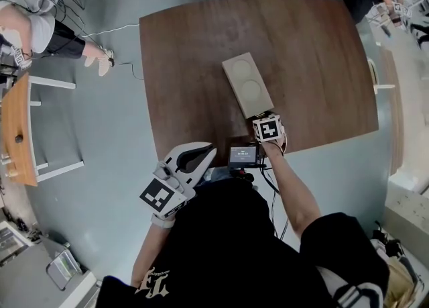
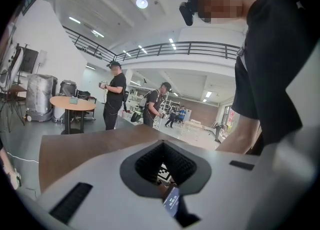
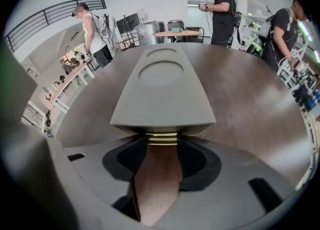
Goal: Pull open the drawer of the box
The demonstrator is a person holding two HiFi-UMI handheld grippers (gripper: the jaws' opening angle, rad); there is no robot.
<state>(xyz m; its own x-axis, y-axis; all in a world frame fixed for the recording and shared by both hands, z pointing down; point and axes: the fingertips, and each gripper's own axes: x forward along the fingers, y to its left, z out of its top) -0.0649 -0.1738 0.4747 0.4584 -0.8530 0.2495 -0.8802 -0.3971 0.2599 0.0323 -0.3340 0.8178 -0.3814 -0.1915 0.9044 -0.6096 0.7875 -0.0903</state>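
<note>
A long beige box with two round hollows in its lid lies on the brown table, one short end toward me. In the right gripper view that end of the box carries a small brass drawer handle. My right gripper is shut on this handle, its jaws pressed to both sides. The drawer front looks flush with the box. In the head view the right gripper sits at the box's near end. The left gripper hangs shut and empty off the table's near edge; from its own view the left gripper points across the table.
A small lit screen sits behind the right gripper. The table's near edge runs just in front of me. A wooden bench stands at the left. Several people and a round table are in the background.
</note>
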